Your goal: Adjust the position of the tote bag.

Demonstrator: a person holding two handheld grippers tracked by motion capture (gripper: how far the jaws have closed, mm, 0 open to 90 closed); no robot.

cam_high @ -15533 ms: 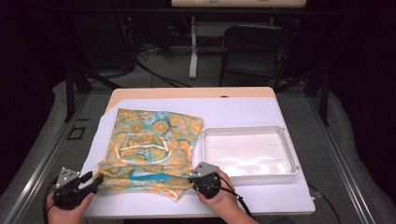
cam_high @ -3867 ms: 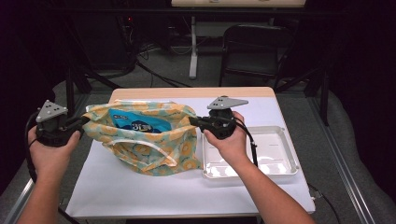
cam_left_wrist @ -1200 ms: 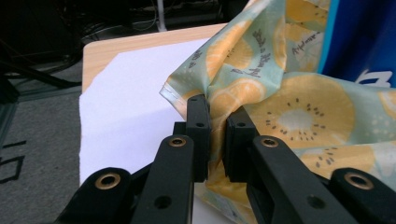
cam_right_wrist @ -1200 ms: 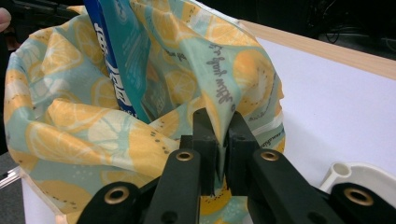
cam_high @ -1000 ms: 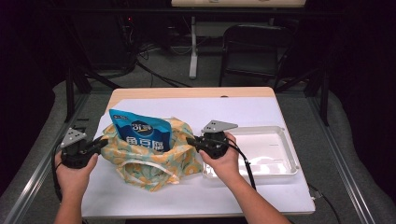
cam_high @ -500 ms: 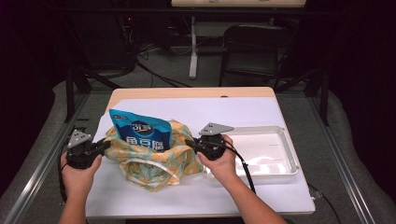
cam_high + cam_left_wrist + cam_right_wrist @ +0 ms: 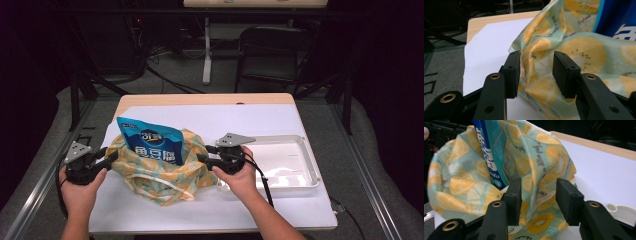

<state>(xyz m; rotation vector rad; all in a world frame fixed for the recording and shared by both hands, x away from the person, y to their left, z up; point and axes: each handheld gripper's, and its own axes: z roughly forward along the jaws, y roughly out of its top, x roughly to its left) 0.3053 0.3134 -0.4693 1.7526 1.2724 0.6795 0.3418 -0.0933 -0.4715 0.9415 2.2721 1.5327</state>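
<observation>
We are seeing the lemon-print bag (image 7: 160, 175) slumping at frame centre-left, blue packet (image 7: 150, 142) standing inside. Left gripper (image 7: 111, 156) and right gripper (image 7: 202, 154) jaws have just been opening, cloth lying loose between them.

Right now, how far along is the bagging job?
Done: the blue snack pouch stands inside the lemon-print bag, its top sticking out. In hand: the left gripper and right gripper have just opened, with bag fabric between the jaws but not pinched. Left: probably only drawing the hands away; the white tray sits empty.
</observation>
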